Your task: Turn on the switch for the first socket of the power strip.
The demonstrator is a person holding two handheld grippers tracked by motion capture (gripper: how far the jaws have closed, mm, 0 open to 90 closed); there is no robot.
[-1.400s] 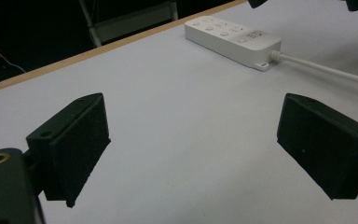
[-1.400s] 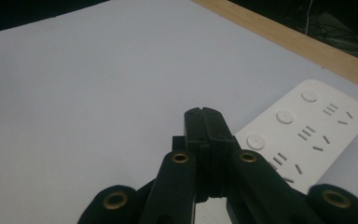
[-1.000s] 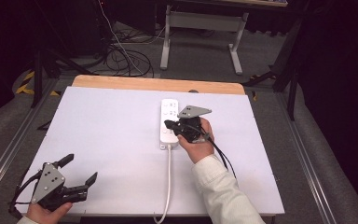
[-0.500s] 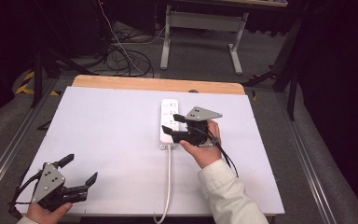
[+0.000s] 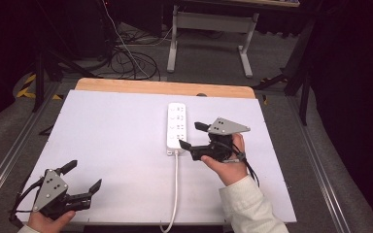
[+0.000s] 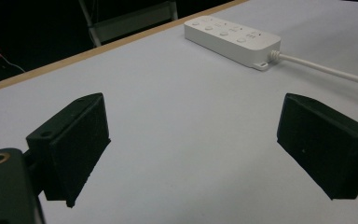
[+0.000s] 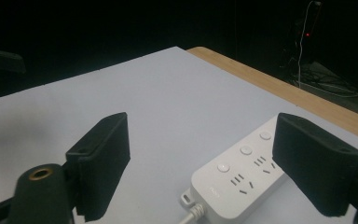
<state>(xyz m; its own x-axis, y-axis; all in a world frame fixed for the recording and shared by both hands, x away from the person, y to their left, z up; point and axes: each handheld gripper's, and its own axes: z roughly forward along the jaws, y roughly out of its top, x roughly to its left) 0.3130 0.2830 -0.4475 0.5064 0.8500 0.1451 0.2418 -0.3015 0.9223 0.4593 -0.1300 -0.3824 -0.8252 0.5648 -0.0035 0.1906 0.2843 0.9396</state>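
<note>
A white power strip (image 5: 176,128) lies near the middle of the counter (image 5: 111,141), toward its far edge, its cord (image 5: 175,194) running to the near edge. The right gripper (image 5: 190,136) hovers just beside the strip's cord end, fingers released. The left gripper (image 5: 82,177) sits at the near left corner, fingers released.

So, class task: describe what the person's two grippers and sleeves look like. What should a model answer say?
Both the left gripper and the right gripper are black, each with two blocky flat-faced jaws, a grey three-cornered plate dotted with small holes on top, and a thin black cable trailing behind. A brass-ringed hole sits near each gripper's base. The right arm wears a white sleeve with a cuff.
</note>
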